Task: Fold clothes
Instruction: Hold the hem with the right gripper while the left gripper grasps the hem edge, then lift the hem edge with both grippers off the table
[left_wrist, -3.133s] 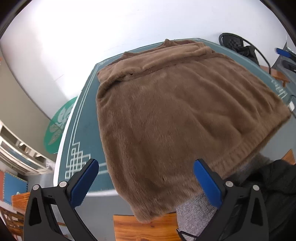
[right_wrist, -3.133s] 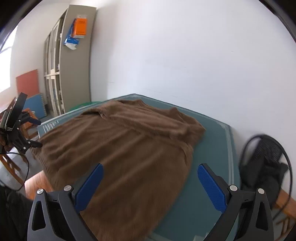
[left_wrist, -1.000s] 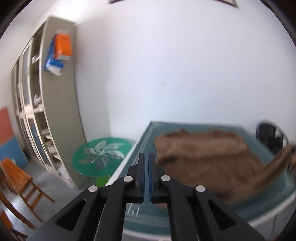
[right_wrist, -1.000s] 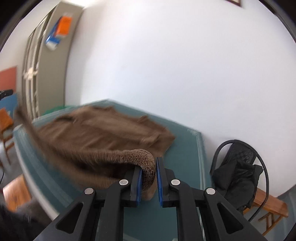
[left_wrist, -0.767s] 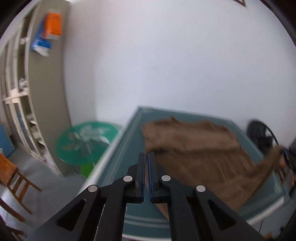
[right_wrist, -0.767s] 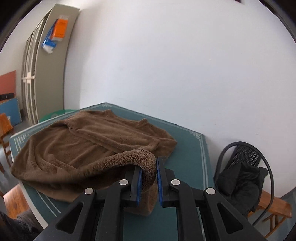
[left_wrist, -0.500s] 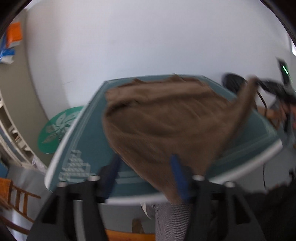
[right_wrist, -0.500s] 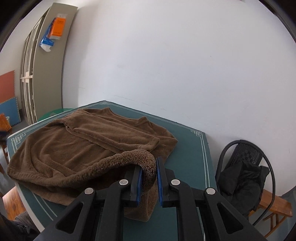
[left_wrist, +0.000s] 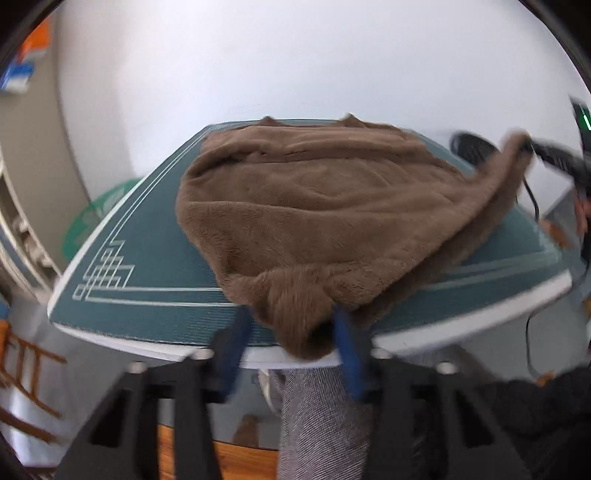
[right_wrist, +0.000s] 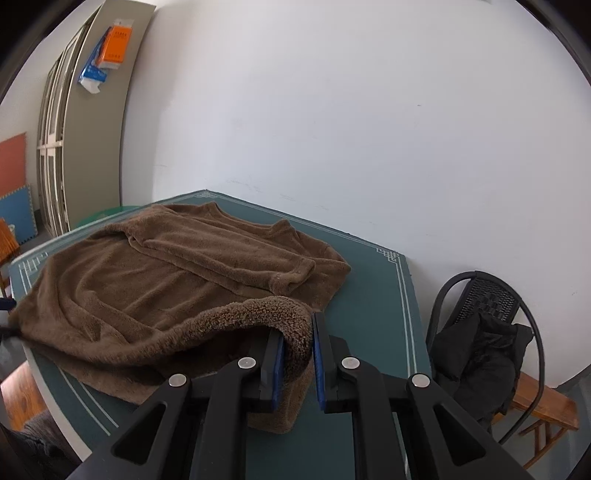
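Note:
A brown fleece sweater (left_wrist: 314, 206) lies on the green table (left_wrist: 147, 254), its sleeves folded across the chest. My left gripper (left_wrist: 291, 343) is at the near table edge with its blue pads apart, and the sweater's hem corner hangs between them. My right gripper (right_wrist: 297, 354) is shut on the sweater's other hem corner (right_wrist: 291, 325) and holds it lifted above the table (right_wrist: 369, 295). The right gripper also shows at the far right of the left wrist view (left_wrist: 532, 147), blurred.
A black chair (right_wrist: 484, 332) with dark clothing on it stands right of the table by a wooden bench (right_wrist: 535, 406). A tall cabinet (right_wrist: 74, 147) and a round green table (left_wrist: 99, 218) stand at the left. My legs (left_wrist: 314, 424) are below the near edge.
My left gripper has opened, swung back down to the near table edge, and the hem corner now lies loose between its pads. My right gripper has stayed shut on its corner, lifted.

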